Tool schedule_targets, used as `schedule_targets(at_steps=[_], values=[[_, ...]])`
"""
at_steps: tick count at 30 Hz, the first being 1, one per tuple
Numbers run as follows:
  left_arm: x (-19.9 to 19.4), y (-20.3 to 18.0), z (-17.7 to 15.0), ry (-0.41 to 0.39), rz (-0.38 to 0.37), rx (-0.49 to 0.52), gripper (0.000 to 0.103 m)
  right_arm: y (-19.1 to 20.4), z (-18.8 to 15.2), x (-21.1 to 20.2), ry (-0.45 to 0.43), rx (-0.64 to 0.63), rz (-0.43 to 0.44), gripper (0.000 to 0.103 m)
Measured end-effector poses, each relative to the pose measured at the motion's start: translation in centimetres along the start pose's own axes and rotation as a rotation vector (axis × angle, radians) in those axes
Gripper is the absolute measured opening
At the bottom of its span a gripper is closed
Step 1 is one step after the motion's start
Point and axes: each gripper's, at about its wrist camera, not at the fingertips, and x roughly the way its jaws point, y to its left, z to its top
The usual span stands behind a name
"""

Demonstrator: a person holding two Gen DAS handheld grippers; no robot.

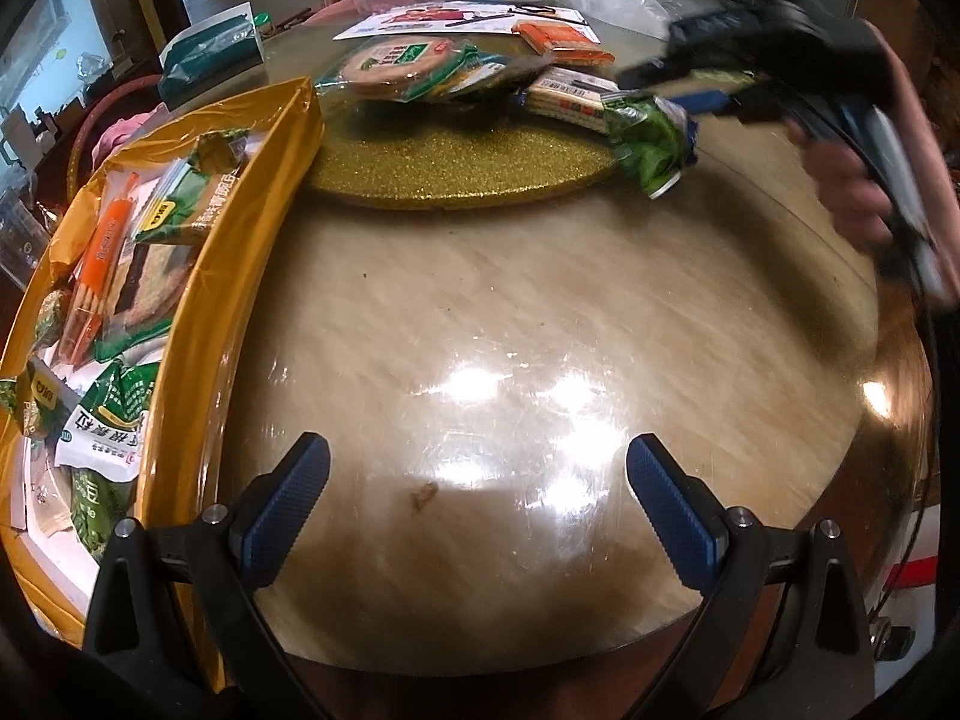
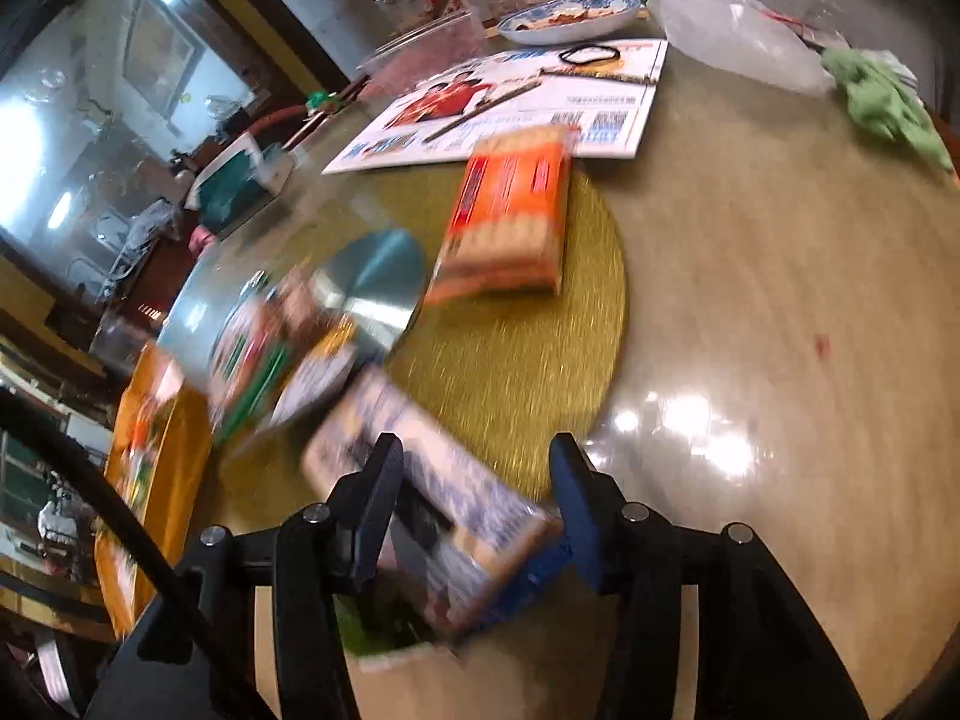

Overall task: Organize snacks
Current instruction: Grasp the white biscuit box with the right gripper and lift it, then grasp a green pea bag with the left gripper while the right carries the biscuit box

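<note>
Snacks (image 1: 414, 69) lie on a gold mat (image 1: 462, 171) atop the glossy round table (image 1: 510, 330); left gripper (image 1: 477, 516) spread, right gripper (image 2: 474, 516) pinching a biscuit packet (image 2: 444, 516).

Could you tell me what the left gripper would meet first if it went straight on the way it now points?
Probably the bare tabletop: the open left gripper points down at it, nothing between; the gold mat lies farther off.

left tool (image 1: 477, 498) – jaws wide, nothing between | right tool (image 2: 474, 510) – jaws around a packet
</note>
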Motion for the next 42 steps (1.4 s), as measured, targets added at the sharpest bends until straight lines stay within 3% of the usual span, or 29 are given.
schedule_targets(at_steps=[2,7,11,19,24,30,34,36,37,42], values=[[0.0,0.0,0.0,-0.001,0.001,-0.001,0.099,0.9,-0.9,-0.4,0.007,-0.036,0.019,0.052],[-0.1,0.1,-0.2,0.024,0.006,-0.013,0.099,3.4,-0.1,1.2,0.009,-0.122,-0.036,0.057],[-0.6,0.1,-0.8,0.03,-0.008,-0.031,0.098,3.8,-0.3,1.4,0.002,-0.104,-0.081,0.053],[-0.7,-0.7,-0.4,0.033,-0.082,-0.058,0.098,0.0,-8.7,-4.7,-0.112,0.063,-0.036,0.039],[-1.2,-1.7,2.2,-0.023,-0.052,-0.021,0.098,-0.4,-13.3,-7.5,-0.179,0.111,-0.055,0.038],[0.0,-4.2,8.0,-0.134,-0.025,0.086,0.097,0.2,-14.8,-8.2,-0.2,0.122,-0.087,0.039],[3.0,-5.3,11.1,-0.106,-0.029,0.09,0.07,0.2,-14.8,-8.1,-0.209,0.115,-0.092,0.039],[4.5,-5.7,11.8,-0.079,-0.026,0.092,0.049,0.2,-15.1,-8.2,-0.213,0.115,-0.092,0.039],[5.2,-5.7,11.8,-0.062,-0.015,0.085,0.033,0.2,-15.1,-8.2,-0.214,0.115,-0.092,0.039],[4.0,-3.3,9.3,-0.058,-0.055,-0.01,0.027,0.6,-15.0,-8.0,-0.196,0.091,-0.103,0.045]])
